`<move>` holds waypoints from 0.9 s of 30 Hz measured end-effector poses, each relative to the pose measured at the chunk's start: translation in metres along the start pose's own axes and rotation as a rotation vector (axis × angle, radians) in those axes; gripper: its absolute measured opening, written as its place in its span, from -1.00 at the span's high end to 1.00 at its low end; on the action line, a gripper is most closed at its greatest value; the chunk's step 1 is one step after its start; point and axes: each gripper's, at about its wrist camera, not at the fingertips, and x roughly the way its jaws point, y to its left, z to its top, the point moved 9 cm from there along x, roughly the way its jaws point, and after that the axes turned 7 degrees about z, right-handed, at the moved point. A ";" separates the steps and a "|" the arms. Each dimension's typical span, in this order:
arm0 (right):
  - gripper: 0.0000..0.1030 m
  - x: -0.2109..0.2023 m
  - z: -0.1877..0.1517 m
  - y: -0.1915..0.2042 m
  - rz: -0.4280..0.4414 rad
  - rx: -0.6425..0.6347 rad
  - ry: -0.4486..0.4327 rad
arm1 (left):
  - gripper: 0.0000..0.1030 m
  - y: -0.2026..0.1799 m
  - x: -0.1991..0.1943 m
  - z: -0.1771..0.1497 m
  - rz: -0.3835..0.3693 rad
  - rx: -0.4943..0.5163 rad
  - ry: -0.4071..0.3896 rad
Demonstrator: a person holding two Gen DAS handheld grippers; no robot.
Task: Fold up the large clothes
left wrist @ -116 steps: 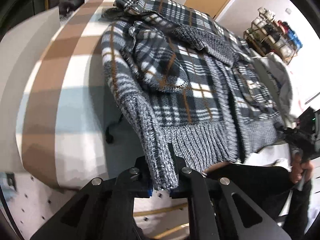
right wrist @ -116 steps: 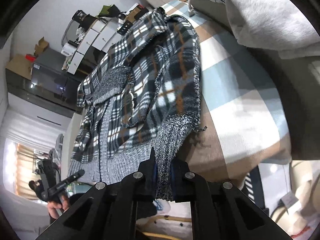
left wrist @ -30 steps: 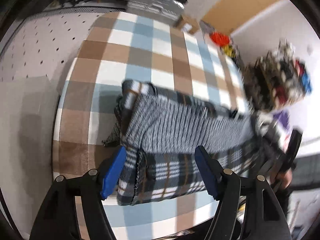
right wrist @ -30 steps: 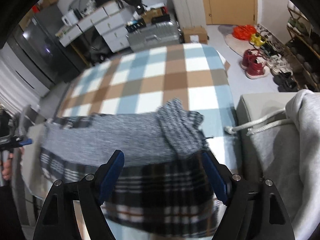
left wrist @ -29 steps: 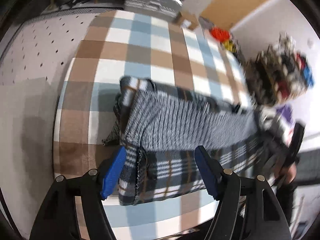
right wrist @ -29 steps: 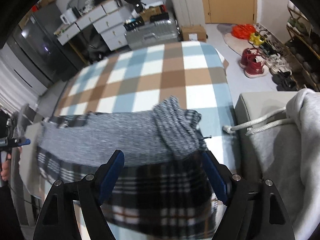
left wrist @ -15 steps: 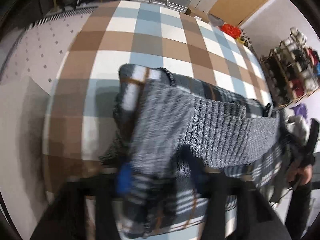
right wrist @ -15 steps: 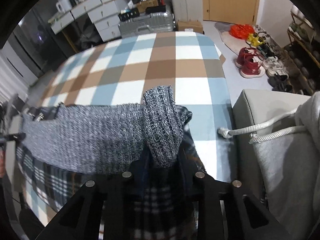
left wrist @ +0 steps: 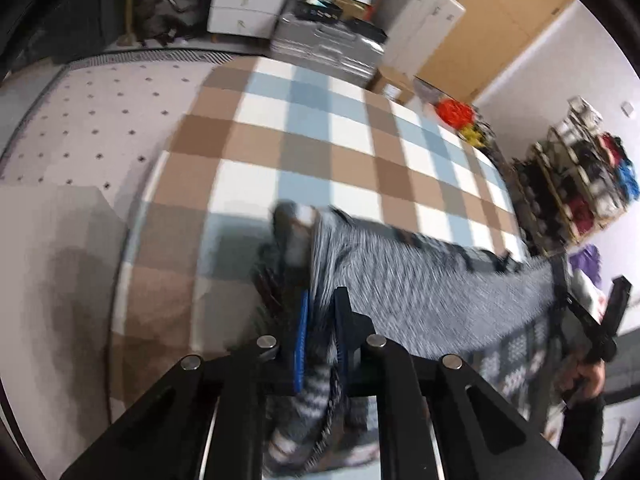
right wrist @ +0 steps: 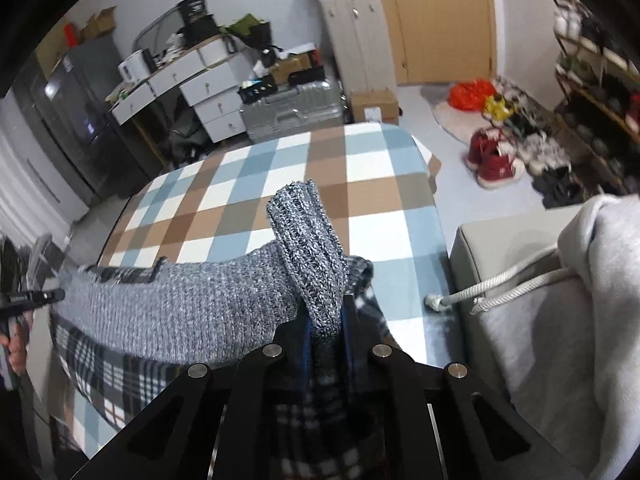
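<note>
- Left wrist view: left gripper pinched tight on the jacket, blue pads w/ only a thin bit of cloth between.
- Grey knit band of jacket runs away to the right of the tongs, pulled straight; plaid part hangs below it, under the tongs. Blurry here.
- Checked bed cover ahead of the tongs & to their left.
- Right gripper far off to the right, at the other end of the knit band; a hand on its handle.
- Right wrist view: right gripper squeezed shut on the jacket, a knit cuff sticking up past the tips.
- Knit band goes off to the left of the tongs, plaid part below it.
- Bed cover ahead, under the jacket.
- Grey hoodie w/ white cord just to the right of the tongs.
- Red shoes on floor, far ahead & right.
</note>
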 end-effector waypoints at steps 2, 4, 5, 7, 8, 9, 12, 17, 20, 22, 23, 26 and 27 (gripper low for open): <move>0.76 0.012 -0.002 -0.008 -0.019 0.033 0.028 | 0.91 0.007 0.008 0.000 0.006 -0.023 0.009; 0.74 0.024 -0.010 -0.013 -0.035 0.052 0.077 | 0.91 0.009 0.012 -0.004 -0.009 -0.038 0.015; 0.64 0.028 -0.013 -0.015 -0.067 0.039 0.092 | 0.91 0.008 0.009 -0.005 -0.008 -0.031 0.002; 0.45 0.029 -0.018 -0.014 -0.112 -0.007 0.100 | 0.91 0.005 -0.002 -0.006 0.002 -0.008 -0.018; 0.34 0.029 -0.019 -0.012 -0.140 -0.040 0.108 | 0.91 0.003 -0.007 -0.008 0.019 0.005 -0.026; 0.19 0.027 -0.020 -0.012 -0.161 -0.059 0.113 | 0.91 0.002 -0.013 -0.008 0.026 0.015 -0.033; 0.05 0.006 -0.017 -0.010 -0.197 -0.081 0.083 | 0.90 -0.002 -0.036 -0.012 0.103 0.060 -0.078; -0.38 -0.041 -0.014 0.016 -0.116 -0.104 -0.058 | 0.84 -0.033 -0.050 -0.035 0.100 0.148 -0.107; -0.41 -0.043 -0.027 0.049 -0.075 -0.199 -0.035 | 0.45 -0.057 -0.041 -0.055 0.096 0.213 -0.067; -0.52 -0.039 -0.038 0.070 -0.055 -0.261 -0.021 | 0.13 -0.071 -0.028 -0.068 0.097 0.263 -0.050; -0.59 -0.034 -0.046 0.080 -0.057 -0.293 -0.016 | 0.13 -0.075 -0.016 -0.073 0.111 0.282 -0.039; -0.60 -0.011 -0.066 0.098 -0.066 -0.368 0.031 | 0.13 -0.070 0.014 -0.082 0.177 0.285 0.011; -0.60 -0.003 -0.070 0.099 -0.070 -0.375 0.048 | 0.13 -0.068 0.021 -0.084 0.190 0.284 0.023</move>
